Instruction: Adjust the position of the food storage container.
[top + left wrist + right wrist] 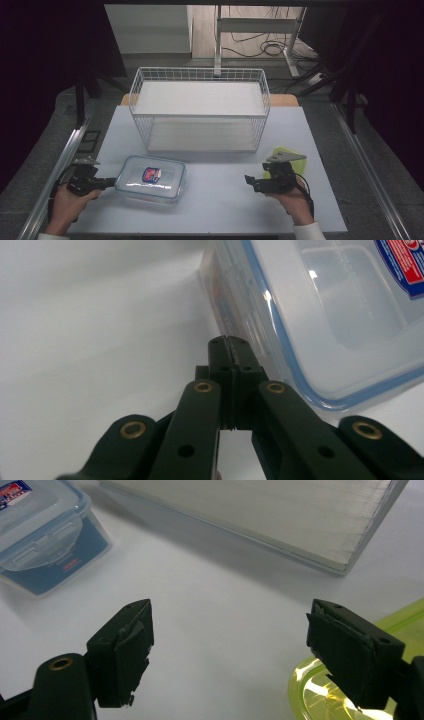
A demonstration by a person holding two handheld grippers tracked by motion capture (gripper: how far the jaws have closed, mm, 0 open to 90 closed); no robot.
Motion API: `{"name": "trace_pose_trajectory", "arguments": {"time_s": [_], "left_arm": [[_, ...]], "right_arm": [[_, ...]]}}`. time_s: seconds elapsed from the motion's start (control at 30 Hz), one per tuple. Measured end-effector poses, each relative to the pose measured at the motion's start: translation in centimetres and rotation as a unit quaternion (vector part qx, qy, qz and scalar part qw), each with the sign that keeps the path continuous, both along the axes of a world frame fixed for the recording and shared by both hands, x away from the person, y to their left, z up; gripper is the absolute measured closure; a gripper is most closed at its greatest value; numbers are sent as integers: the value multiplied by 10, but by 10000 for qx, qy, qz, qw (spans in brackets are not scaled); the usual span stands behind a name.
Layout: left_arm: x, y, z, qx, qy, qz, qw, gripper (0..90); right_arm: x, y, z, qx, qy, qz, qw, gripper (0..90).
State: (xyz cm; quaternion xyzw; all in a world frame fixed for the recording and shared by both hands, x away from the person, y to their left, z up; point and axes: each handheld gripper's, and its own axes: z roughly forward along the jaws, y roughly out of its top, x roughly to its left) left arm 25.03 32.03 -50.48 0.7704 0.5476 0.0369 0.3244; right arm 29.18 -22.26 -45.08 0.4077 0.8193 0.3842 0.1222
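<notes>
1. Pushing looks to be the step in hand: the left gripper has its jaws clenched together on nothing, tips touching the near-left side wall of the clear lidded container.
2. That container sits on the worktop, left of centre, in front of the wire basket.
3. Keep the tips low on the wall, so the box slides rather than tips.
4. Press near the middle of the side; an off-centre push would likely spin it.
5. The right gripper, jaws released wide, hovers beside the green lid, well apart from the container.
</notes>
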Motion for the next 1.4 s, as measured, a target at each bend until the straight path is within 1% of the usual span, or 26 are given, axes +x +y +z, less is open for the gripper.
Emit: {"name": "trace_pose_trajectory", "arguments": {"time_s": [0.1, 0.13, 0.17, 0.2, 0.27, 0.33, 0.37, 0.4, 0.43, 0.53, 0.67, 0.73, 0.77, 0.8, 0.83, 0.87, 0.9, 0.93, 1.0, 1.2, 1.23, 1.27, 1.3, 1.33, 1.37, 1.4], "left_arm": [[0, -6, 0, -20, 12, -89, 10000, 899], [-1, -14, 0, -19, 21, -174, 9998, 899], [-1, -14, 0, -19, 21, -174, 9998, 898], [0, -22, 0, -2, 19, -248, 9997, 898], [1, -26, -1, -2, 28, -285, 9996, 898], [4, -38, -2, -6, 53, -401, 9992, 897], [4, -38, -2, -6, 53, -401, 9992, 898], [6, -46, -2, -3, 51, -475, 9989, 897], [6, -46, -2, -3, 51, -475, 9989, 897], [13, -62, -1, 60, 55, -610, 9981, 897], [18, -72, -1, 41, 46, -659, 9978, 897], [22, -82, 0, 54, 53, -754, 9971, 897], [22, -82, 0, 54, 53, -754, 9971, 897], [24, -89, 1, 76, 61, -857, 9963, 897], [24, -89, 1, 76, 61, -857, 9963, 897], [24, -97, 0, -14, 41, -840, 9965, 897], [24, -97, 0, -14, 41, -840, 9965, 897], [24, -103, 1, 30, 42, -965, 9953, 897], [25, -108, 1, 19, 40, -1016, 9948, 896], [27, -112, 1, -32, 31, -997, 9950, 888], [27, -111, 1, -77, 9, -941, 9955, 888], [27, -104, 4, -183, -52, -873, 9960, 863], [27, -104, 4, -183, -52, -873, 9960, 863], [25, -95, 12, -348, -192, -701, 9968, 861], [25, -95, 12, -348, -192, -701, 9968, 855], [21, -88, 20, -472, -368, -543, 9967, 829]], "right_arm": [[-1, 1, 1, 0, 10, 8, 10000, 189], [-1, 2, 1, 0, 15, 31, 10000, 189], [-1, 2, 1, 0, 15, 31, 10000, 189], [-2, 3, 2, 12, 27, 39, 10000, 189], [-2, 3, 2, 22, 33, 52, 10000, 189], [-2, 3, 2, 21, 32, 50, 10000, 189], [-2, 3, 2, 21, 32, 50, 10000, 189], [-2, 3, 2, 17, 27, 54, 10000, 189], [-2, 3, 2, 17, 27, 54, 10000, 189], [-2, 3, 3, 20, -1, 64, 10000, 189], [-2, 3, 3, 9, 23, 69, 10000, 189], [-2, 4, 2, 6, 35, 77, 10000, 189], [-2, 4, 2, 6, 35, 77, 10000, 189], [-2, 4, 2, 9, 39, 80, 10000, 189], [-2, 4, 2, 6, 41, 84, 10000, 189], [-2, 4, 2, 14, 53, 94, 9999, 189], [-2, 4, 2, 14, 53, 94, 9999, 189], [-2, 5, 3, 10, 45, 106, 9999, 188], [-2, 5, 3, 28, 52, 99, 9999, 188], [-2, 6, 3, 63, 51, 114, 9999, 185], [-3, 6, 4, 130, 42, 171, 9998, 185], [-3, 6, 5, 343, 88, 264, 9990, 184], [-3, 6, 5, 343, 88, 264, 9990, 184], [-4, 8, 6, 435, 83, 321, 9985, 184], [-4, 8, 6, 435, 83, 321, 9985, 184], [-5, 10, 7, 484, 89, 365, 9981, 180]]}}
